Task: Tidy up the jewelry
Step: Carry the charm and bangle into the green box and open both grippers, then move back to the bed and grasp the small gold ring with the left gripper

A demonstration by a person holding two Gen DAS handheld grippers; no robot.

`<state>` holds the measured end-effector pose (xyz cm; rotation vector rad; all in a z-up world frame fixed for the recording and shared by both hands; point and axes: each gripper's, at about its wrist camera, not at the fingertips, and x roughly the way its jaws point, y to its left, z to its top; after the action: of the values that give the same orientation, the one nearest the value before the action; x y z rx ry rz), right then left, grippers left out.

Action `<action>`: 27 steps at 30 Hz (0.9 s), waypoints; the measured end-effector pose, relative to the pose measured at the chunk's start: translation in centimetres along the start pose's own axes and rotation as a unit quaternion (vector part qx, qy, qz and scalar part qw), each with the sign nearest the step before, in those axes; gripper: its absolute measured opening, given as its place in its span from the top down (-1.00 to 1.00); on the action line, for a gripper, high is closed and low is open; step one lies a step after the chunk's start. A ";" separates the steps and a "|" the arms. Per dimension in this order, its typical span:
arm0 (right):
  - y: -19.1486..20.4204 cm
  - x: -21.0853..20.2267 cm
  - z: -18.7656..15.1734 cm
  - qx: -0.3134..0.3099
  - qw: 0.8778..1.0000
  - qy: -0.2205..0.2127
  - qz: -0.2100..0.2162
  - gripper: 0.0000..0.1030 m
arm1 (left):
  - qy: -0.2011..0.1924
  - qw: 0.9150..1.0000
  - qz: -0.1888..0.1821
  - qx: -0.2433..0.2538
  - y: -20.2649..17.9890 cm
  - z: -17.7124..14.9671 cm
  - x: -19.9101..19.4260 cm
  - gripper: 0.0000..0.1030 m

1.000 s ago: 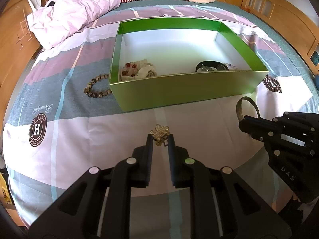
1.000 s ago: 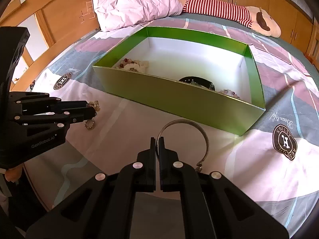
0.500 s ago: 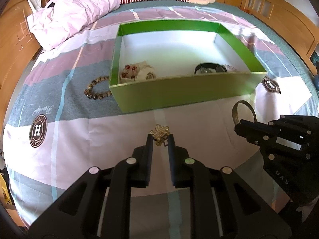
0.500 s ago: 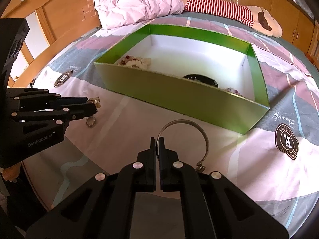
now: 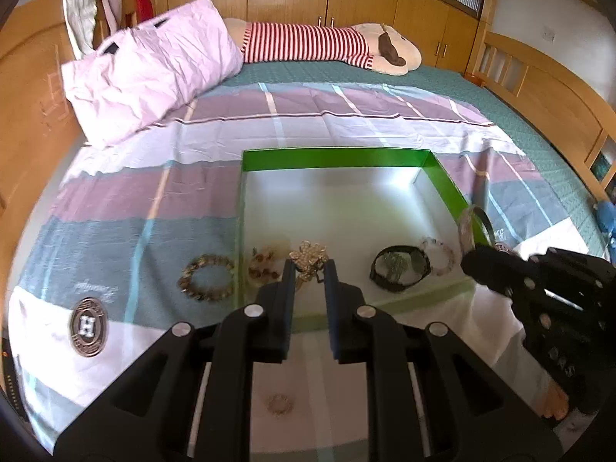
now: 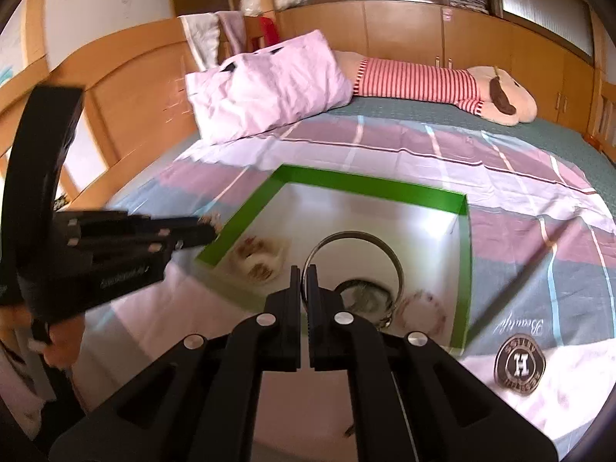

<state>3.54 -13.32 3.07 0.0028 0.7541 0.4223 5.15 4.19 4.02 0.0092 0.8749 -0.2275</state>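
Note:
My left gripper point(image 5: 310, 269) is shut on a gold flower brooch point(image 5: 308, 258) and hangs over the near left part of the green box point(image 5: 335, 158). In the right wrist view my right gripper point(image 6: 304, 273) is shut on the edge of a thin silver bangle point(image 6: 399, 269), held above the box's point(image 6: 369, 186) white floor. On that floor lie a red and cream bead cluster point(image 5: 263, 265), a black bracelet point(image 5: 400, 267) and a pale bead bracelet point(image 5: 437, 254). Each gripper shows in the other's view: the right one point(image 5: 473, 261) and the left one point(image 6: 208, 231).
A brown bead bracelet point(image 5: 208, 277) lies on the checked sheet just left of the box. A small ring point(image 5: 278, 404) sits on the sheet below my left gripper. A pink pillow point(image 5: 154, 77) and a striped plush toy point(image 5: 308, 44) lie at the bed's head, with wooden bed rails on both sides.
Both grippers have risen and moved forward. They have gone from in front of the box's near wall to above its inside, still holding the brooch and the bangle.

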 end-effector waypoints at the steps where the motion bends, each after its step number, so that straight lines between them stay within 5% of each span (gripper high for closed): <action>1: -0.4 0.6 0.0 0.003 1.000 0.004 -0.005 0.96 | 0.002 1.000 -0.008 -0.003 0.1 0.2 0.7 0.71; 14: -2.9 6.0 -1.6 0.022 0.997 0.059 -0.044 0.90 | 0.050 0.999 0.009 -0.018 0.5 -0.1 6.1 0.71; 18: -3.7 4.9 -1.5 0.055 0.996 0.056 -0.035 0.44 | 0.051 0.998 0.016 -0.016 0.6 -0.2 5.9 0.69; 23: -3.8 0.8 -1.6 0.077 0.996 0.048 -0.015 0.42 | 0.046 0.998 0.003 -0.036 1.7 0.0 2.8 0.51; 27: -3.7 -1.7 -3.5 0.086 0.995 0.060 -0.010 0.08 | 0.051 0.997 -0.002 -0.052 3.1 -1.2 0.0 0.30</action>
<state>1.48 -17.87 1.03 0.1317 0.9058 0.3405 4.89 7.28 3.00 -0.0784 0.9876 -0.1862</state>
